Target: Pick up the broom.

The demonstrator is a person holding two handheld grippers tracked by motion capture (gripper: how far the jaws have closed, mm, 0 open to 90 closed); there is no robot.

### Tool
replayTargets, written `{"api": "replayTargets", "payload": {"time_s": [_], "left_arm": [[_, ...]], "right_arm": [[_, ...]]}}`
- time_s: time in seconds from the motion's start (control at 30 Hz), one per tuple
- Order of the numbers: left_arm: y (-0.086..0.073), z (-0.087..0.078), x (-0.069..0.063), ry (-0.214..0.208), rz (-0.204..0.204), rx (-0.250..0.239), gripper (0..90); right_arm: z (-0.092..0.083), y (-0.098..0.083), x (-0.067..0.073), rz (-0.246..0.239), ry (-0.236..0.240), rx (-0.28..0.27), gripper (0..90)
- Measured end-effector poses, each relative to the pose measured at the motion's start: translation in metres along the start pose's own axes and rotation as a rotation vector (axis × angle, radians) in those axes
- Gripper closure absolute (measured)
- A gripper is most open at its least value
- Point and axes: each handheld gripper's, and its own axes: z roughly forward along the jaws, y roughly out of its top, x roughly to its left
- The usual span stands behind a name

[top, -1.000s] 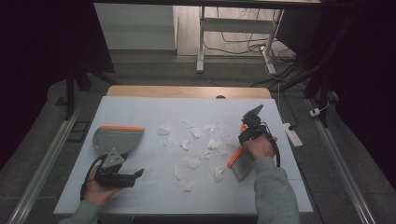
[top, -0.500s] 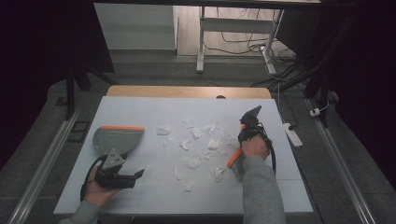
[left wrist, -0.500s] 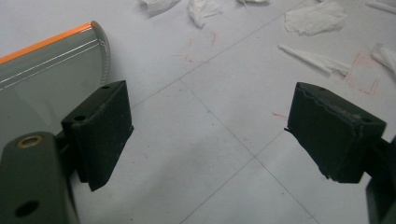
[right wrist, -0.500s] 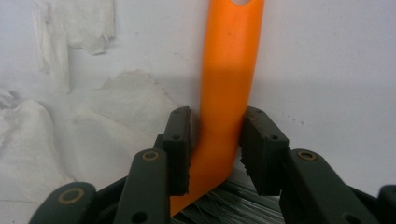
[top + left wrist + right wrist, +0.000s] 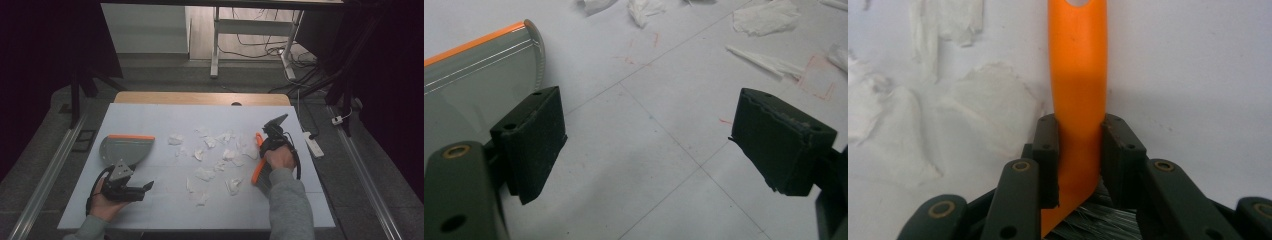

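The right tool [image 5: 1079, 165] is clenched on the orange handle of a hand brush [image 5: 1078, 80], its jaws having just been closing until the pads pressed both sides of the handle; grey bristles show below the grip. From the high view the brush [image 5: 258, 170] lies on the right part of the bench [image 5: 165, 220], running near to far, with the right hand [image 5: 278, 156] over it and the right tool [image 5: 265, 152] pointing down at it.

Scraps of white paper [image 5: 204, 174] are scattered across the middle of the bench, the closest of them just left of the brush (some touch it, as far as can be told).

The left tool [image 5: 142, 189] rests at the near left, held level, jaws released and wide apart with nothing between them. A grey dustpan [image 5: 126, 150] with an orange edge lies just beyond it; in the left gripper view the dustpan [image 5: 474, 85] sits beside the left jaw.
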Motion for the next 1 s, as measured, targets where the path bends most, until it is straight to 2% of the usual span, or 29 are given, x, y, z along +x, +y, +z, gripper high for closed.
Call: {"api": "replayTargets", "payload": {"time_s": [0.1,0.17,0.33,0.53,0.77,1.0], "left_arm": [[0.0,0.0,0.0,0.006,0.0,0.002,15.3],[0.0,0.001,0.0,0.007,-0.002,0.004,15.4],[0.0,0.002,0.0,0.015,-0.003,0.009,15.4],[0.001,0.003,0.001,0.029,-0.006,0.012,15.4],[0.002,0.004,0.001,0.038,-0.01,0.013,15.4],[0.005,0.007,-0.001,0.04,-0.006,0.012,15.3]], "right_arm": [[-0.009,-0.004,-0.01,-0.01,0.078,-0.028,71.0],[-0.016,-0.008,-0.016,-0.03,0.12,-0.058,71.0],[-0.034,-0.019,-0.029,-0.042,0.222,-0.14,71.0],[-0.046,-0.029,-0.041,-0.053,0.315,-0.232,71.1],[-0.051,-0.042,-0.05,-0.097,0.409,-0.34,71.2],[-0.06,-0.055,-0.055,-0.109,0.507,-0.479,71.2]]}}
